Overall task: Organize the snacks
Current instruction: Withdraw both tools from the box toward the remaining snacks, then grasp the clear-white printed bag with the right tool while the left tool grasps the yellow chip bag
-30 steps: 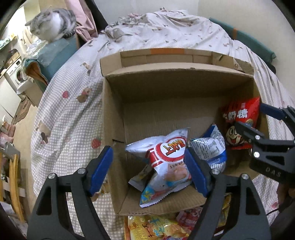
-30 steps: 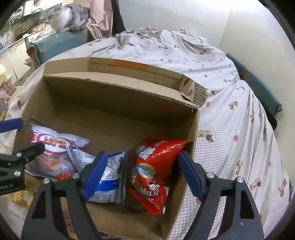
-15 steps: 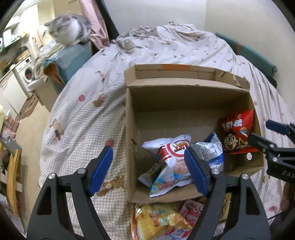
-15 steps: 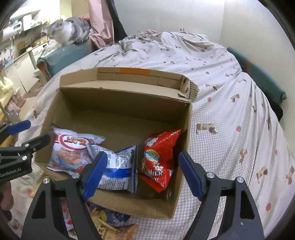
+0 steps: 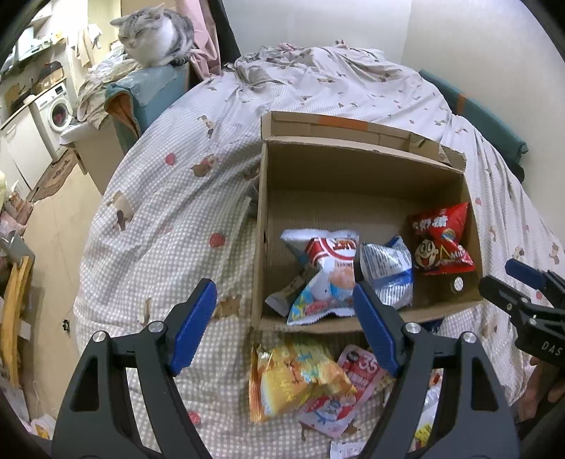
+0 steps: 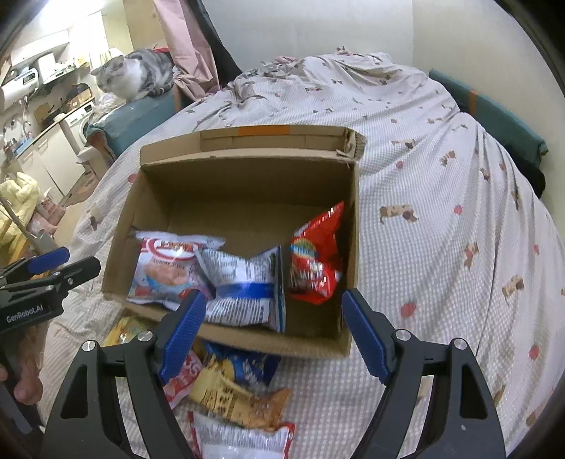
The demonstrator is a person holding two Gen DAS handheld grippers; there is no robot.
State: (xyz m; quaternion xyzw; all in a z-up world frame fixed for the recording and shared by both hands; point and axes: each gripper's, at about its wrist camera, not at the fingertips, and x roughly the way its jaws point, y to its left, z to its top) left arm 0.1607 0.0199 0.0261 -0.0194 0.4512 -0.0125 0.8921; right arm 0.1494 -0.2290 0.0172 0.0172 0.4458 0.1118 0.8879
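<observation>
1. A cardboard box (image 5: 367,197) stood open on a bed (image 5: 169,219) covered with a checked, printed quilt; its far flap stood upright.
2. Three snack bags lay inside the box: a white-and-red shrimp chip bag (image 5: 321,275) toward the left, a white-and-blue bag (image 5: 388,272) in the middle, overlapping it, and a red bag (image 5: 439,240) leaning against the right wall.
3. More snacks lay loose on the quilt just in front of the box's near wall: a yellow bag (image 5: 289,377) and a pink packet (image 5: 349,385) partly under it in the left wrist view; in the right wrist view, a tan-and-orange wrapper (image 6: 240,399) lay over a blue bag (image 6: 247,363), with a white packet with a red border (image 6: 240,441) nearest the camera.
4. The left gripper (image 5: 284,325) hovered above the quilt at the box's near left corner, its blue pads spread wide with nothing between them.
5. The right gripper (image 6: 272,335) hung over the box's near wall, jaws likewise spread and pinching nothing.
6. Each gripper showed at the edge of the other's view, with part of a hand (image 6: 24,367) on the left one.
7. A grey-and-white cat (image 5: 152,31) sat on a teal cushioned seat (image 5: 148,91) beyond the bed, and a washing machine (image 5: 53,109) stood at far left.
</observation>
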